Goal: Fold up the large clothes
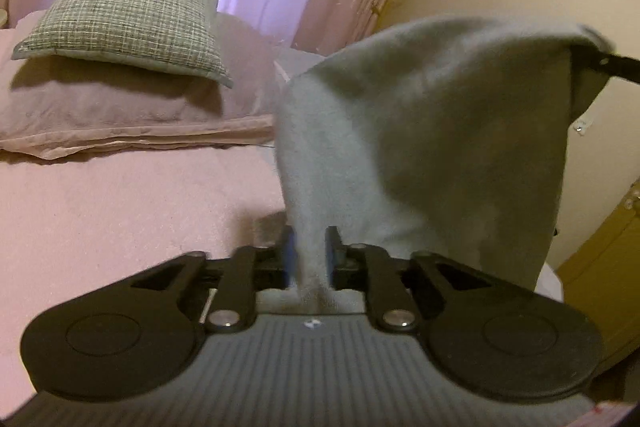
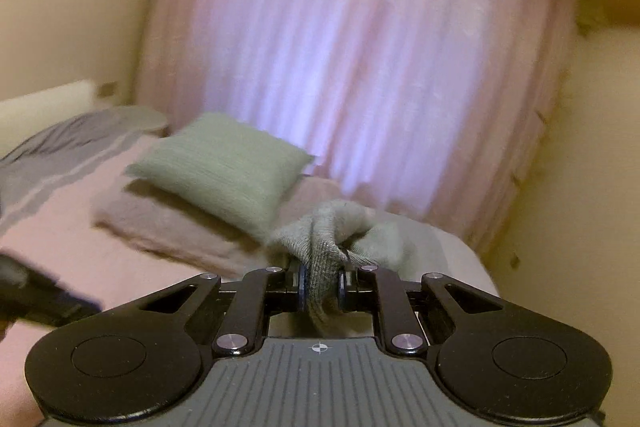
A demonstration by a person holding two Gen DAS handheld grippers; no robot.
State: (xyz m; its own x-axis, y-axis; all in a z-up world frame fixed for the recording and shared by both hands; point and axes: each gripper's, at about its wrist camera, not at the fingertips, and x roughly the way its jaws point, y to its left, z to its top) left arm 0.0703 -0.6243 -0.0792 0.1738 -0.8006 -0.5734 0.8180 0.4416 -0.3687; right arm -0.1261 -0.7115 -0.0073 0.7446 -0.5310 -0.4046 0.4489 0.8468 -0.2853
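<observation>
the left gripper [image 1: 310,255] is clenched on a bunched edge of the soft grey knitted garment [image 1: 420,147], the blue pads pinching the cloth between them. the right gripper [image 2: 322,287] is likewise clamped on a ribbed fold of the same grey garment [image 2: 332,239], with cloth gathered up in front of its jaws. no earlier view is at hand, so only the grips themselves can be told.

in the left wrist view the garment rises from the left jaws and stretches up and to the right, to where the dark tip of the right gripper [image 1: 618,65] holds its far end. it hangs in the air above the pink bedspread [image 1: 120,227], clear of it as far as the pictures show. holding 2 separated points aloft lets the weight of the cloth pull it open, which i judge to be the reason for this pose: spreading it out before laying it flat for a fold.

its top edge, taut between the 2 grips, gives the long axis, sloping upward from left hand to right; the loose body drapes below that line. which end is collar or hem cannot be told.

a green checked cushion [image 1: 128,23] rests on a pink pillow [image 1: 120,115] near the pink curtain [image 2: 360,67], well apart from the garment.
</observation>
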